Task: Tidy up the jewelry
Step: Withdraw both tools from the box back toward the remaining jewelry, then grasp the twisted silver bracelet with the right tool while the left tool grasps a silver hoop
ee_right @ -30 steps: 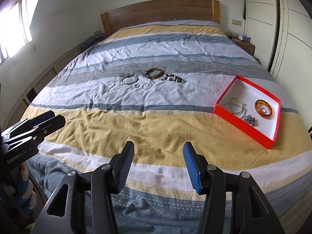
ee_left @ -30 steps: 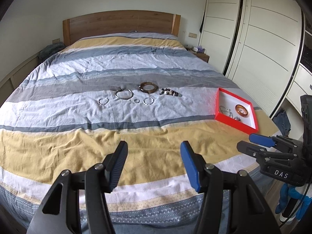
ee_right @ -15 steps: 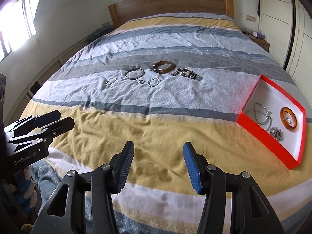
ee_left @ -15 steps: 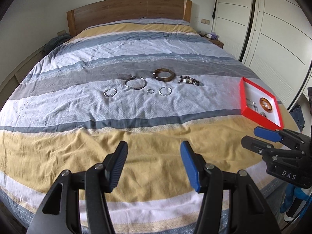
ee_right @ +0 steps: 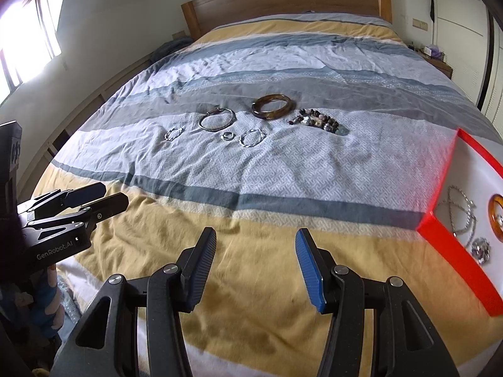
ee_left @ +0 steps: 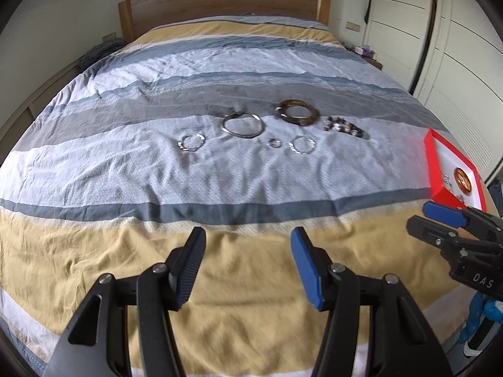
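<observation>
Several jewelry pieces lie on the striped bedspread: a brown bangle (ee_left: 297,112) (ee_right: 273,106), a large silver bangle (ee_left: 242,124) (ee_right: 217,119), a beaded bracelet (ee_left: 344,127) (ee_right: 317,121), two small silver bracelets (ee_left: 190,142) (ee_left: 302,145) and a small ring (ee_left: 273,142) (ee_right: 227,136). A red tray (ee_right: 452,220) (ee_left: 432,160) at the right holds an amber ring (ee_right: 497,215), a chain (ee_right: 459,210) and a small silver piece. My left gripper (ee_left: 248,267) is open and empty over the yellow stripe. My right gripper (ee_right: 256,267) is open and empty too.
The bed fills both views, with a wooden headboard (ee_left: 220,3) at the back. White wardrobe doors (ee_left: 456,31) stand at the right and a nightstand (ee_right: 440,59) beside the bed. A window (ee_right: 22,31) is at the left.
Both grippers have moved forward over the bed toward the jewelry, which now looks larger. Both jaws stay open.
</observation>
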